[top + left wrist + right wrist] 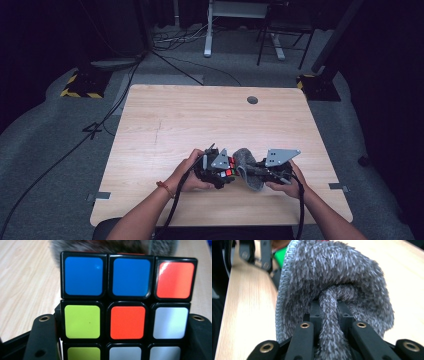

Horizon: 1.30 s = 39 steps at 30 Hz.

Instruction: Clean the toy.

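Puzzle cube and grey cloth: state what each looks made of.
Puzzle cube: likely hard plastic, a black frame with glossy coloured tiles that catch highlights. Grey cloth: soft, fuzzy pile fabric, perhaps microfibre, matte, with a stitched edge and visible fibres. It folds limply between the right gripper jaws.

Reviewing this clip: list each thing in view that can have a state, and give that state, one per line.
Puzzle cube: scrambled, clamped between the left gripper's jaws, held against the cloth.
Grey fluffy cloth: bunched and folded, a fold pinched between the right gripper's jaws.
Left gripper: shut on the cube.
Right gripper: shut on the cloth.
Wooden table: bare apart from the work near its front edge.
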### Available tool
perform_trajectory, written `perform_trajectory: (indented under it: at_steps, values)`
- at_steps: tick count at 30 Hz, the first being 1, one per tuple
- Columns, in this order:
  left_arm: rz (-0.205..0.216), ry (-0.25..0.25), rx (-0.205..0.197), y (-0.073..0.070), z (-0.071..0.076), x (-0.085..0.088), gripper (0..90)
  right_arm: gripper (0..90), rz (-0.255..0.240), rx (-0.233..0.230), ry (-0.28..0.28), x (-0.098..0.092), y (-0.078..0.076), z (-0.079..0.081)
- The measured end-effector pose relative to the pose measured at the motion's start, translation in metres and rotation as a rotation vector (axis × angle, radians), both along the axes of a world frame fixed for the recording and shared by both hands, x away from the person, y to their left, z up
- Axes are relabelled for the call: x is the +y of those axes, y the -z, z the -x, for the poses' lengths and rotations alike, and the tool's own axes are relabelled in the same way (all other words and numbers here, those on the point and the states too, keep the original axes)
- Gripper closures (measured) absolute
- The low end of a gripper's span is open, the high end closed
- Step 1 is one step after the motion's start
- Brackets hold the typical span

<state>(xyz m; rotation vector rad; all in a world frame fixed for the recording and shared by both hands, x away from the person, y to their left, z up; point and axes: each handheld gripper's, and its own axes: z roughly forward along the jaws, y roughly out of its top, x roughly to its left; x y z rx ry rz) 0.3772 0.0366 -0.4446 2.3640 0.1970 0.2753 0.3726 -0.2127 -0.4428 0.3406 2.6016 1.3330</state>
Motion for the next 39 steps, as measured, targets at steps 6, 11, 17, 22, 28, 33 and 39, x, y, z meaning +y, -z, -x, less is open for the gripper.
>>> perform_trajectory:
  at_steps: [6,11,17,22,28,33,39]
  values:
    - [-0.046,0.001,0.009,0.006,0.000,-0.006,33.2,79.1,-0.077,-0.010,-0.093,0.010,-0.014,0.015]
    - [-0.042,0.017,0.017,0.007,0.003,-0.010,33.3,78.9,-0.088,-0.054,-0.039,0.015,-0.019,0.015]
    - [-0.026,0.019,0.010,0.003,0.004,-0.007,33.4,79.0,-0.027,-0.023,0.035,0.009,-0.008,0.001]
    - [0.009,-0.004,-0.004,-0.004,0.002,0.002,33.5,79.1,0.020,0.001,0.047,0.001,0.002,-0.003]
    - [-0.024,0.003,0.014,0.002,0.002,-0.001,33.5,79.1,-0.040,-0.069,-0.042,0.015,-0.018,0.022]
    - [-0.029,0.043,0.022,0.006,0.006,-0.012,33.5,79.1,-0.056,-0.119,-0.047,0.022,-0.029,0.028]
    - [-0.029,0.058,0.024,0.005,0.009,-0.012,33.5,79.1,-0.046,-0.081,0.023,0.014,-0.018,0.012]
